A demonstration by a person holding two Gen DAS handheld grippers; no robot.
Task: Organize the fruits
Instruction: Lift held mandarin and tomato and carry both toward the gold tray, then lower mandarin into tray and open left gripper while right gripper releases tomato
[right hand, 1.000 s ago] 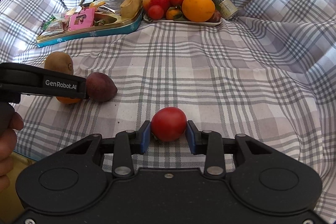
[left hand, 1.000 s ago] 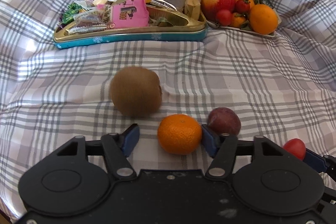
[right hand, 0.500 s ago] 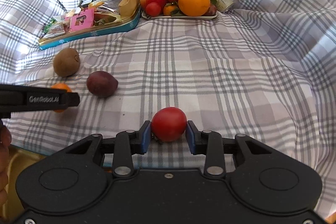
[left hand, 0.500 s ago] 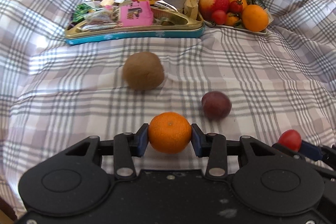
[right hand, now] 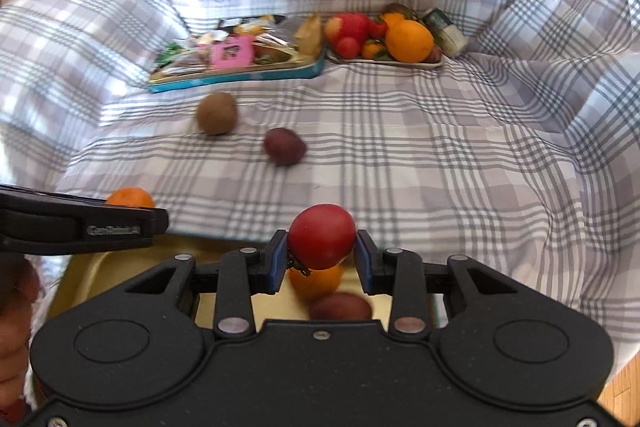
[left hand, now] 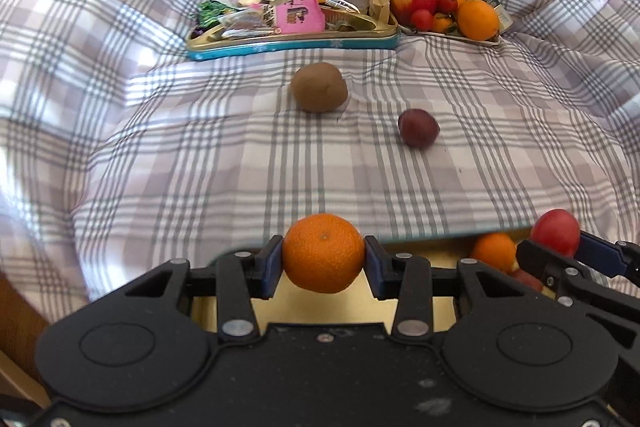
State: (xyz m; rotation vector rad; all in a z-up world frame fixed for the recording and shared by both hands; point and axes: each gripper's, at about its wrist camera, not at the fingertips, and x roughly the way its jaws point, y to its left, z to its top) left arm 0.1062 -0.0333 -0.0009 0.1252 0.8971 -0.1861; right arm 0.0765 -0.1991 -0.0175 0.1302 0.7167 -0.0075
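Note:
My left gripper is shut on an orange mandarin, lifted over the near rim of a yellow tray. My right gripper is shut on a red tomato above the same yellow tray, where another orange fruit and a dark plum lie. On the checked cloth a brown kiwi and a dark purple plum remain, the kiwi farther back and left. The right gripper with its tomato shows at the right edge of the left wrist view.
At the back a teal and gold tin holds snack packets. Beside it on the right a white plate carries an apple, tomatoes and oranges, with a small jar behind. The cloth bulges up on both sides. A hand shows at left.
The left gripper closed on the mandarin and lifted it back toward me over the yellow tray. The right gripper, still holding the tomato, also rose and drew back over the tray.

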